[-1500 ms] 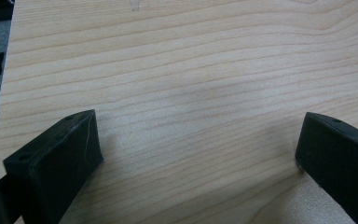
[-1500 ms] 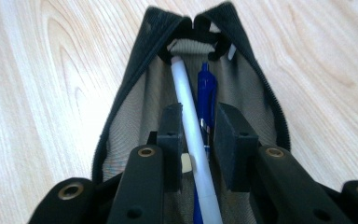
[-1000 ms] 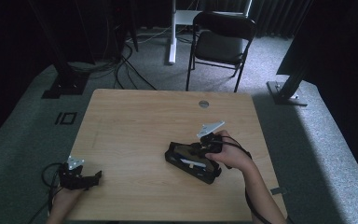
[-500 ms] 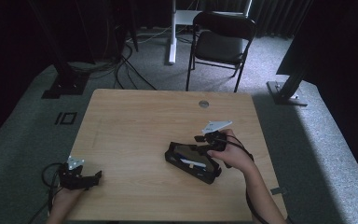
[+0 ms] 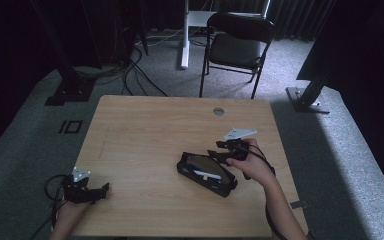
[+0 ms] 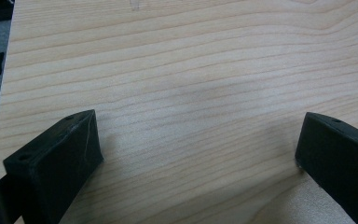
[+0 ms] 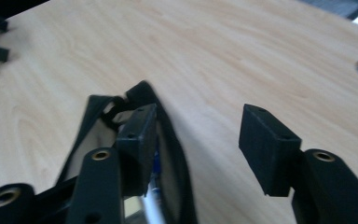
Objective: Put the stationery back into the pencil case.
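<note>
Since the earlier frames, the right tool (image 5: 219, 151) had drawn back a little from the black pouch (image 5: 206, 173), and its jaws had just been opening; they stood about half apart with nothing pressed between them. In the right gripper view, the right tool (image 7: 196, 140) hung above the desk (image 7: 242, 56), one jaw over the open mouth of the pouch (image 7: 172, 140) and the other over bare wood beside it. A blue pen-like thing (image 7: 156, 161) showed inside the pouch just behind that jaw, but what else lay in there was too blurred to tell. The person's right hand (image 5: 252, 162) gripped the tool from the near right, with the grey three-cornered plate (image 5: 240, 133) on top and the cable trailing back along the forearm.

The pouch lay flat on the desk (image 5: 145, 130), right of the middle and toward the near edge, its long side running at a slant, one end just beside the right tool.

The left tool (image 5: 102, 189) had kept its place at the near left corner of the desk, well apart from the pouch. In the left gripper view, the left tool (image 6: 198, 149) stood wide open over bare wood grain, holding nothing.

Beyond the desk's far edge, a black folding chair (image 5: 237, 42) stood on grey carpet, with cables (image 5: 130, 70) across the floor to its left.
</note>
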A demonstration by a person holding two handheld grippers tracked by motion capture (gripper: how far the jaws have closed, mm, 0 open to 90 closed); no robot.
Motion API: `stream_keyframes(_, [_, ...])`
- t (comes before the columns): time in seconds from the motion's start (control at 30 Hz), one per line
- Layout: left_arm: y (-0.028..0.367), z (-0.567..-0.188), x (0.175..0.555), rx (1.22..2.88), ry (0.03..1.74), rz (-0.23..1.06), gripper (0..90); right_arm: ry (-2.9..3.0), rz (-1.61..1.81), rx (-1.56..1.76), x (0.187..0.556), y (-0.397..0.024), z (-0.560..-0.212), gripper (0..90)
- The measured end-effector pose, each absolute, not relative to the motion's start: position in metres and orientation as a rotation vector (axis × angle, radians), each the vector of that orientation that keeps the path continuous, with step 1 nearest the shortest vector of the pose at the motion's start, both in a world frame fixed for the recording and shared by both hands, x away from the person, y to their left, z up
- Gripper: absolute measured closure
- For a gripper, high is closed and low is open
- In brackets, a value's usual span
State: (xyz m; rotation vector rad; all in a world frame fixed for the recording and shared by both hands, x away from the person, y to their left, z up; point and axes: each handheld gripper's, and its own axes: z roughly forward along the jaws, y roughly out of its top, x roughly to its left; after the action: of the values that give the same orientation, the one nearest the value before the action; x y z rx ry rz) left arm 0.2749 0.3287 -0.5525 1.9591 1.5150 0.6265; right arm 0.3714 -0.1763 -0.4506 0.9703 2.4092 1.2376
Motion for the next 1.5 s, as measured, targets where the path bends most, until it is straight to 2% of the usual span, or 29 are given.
stream_keyframes(0.23, [0.329,-0.553,0.275,1.959,1.515,0.627,0.3,2.343,1.232,1.026,0.375,-0.186,-0.454,33.9])
stream_keyframes(0.53, [0.329,-0.553,0.275,1.959,1.515,0.626,0.3,2.279,1.162,1.120,0.384,-0.208,-0.468,29.1])
stream_keyframes(0.83, [0.329,-0.553,0.275,1.960,1.515,0.627,0.3,2.274,1.100,1.191,0.386,-0.221,-0.486,25.6])
stream_keyframes(1.5, [0.329,-0.552,0.275,1.960,1.515,0.626,0.3,2.206,1.064,1.277,0.371,-0.246,-0.509,23.8])
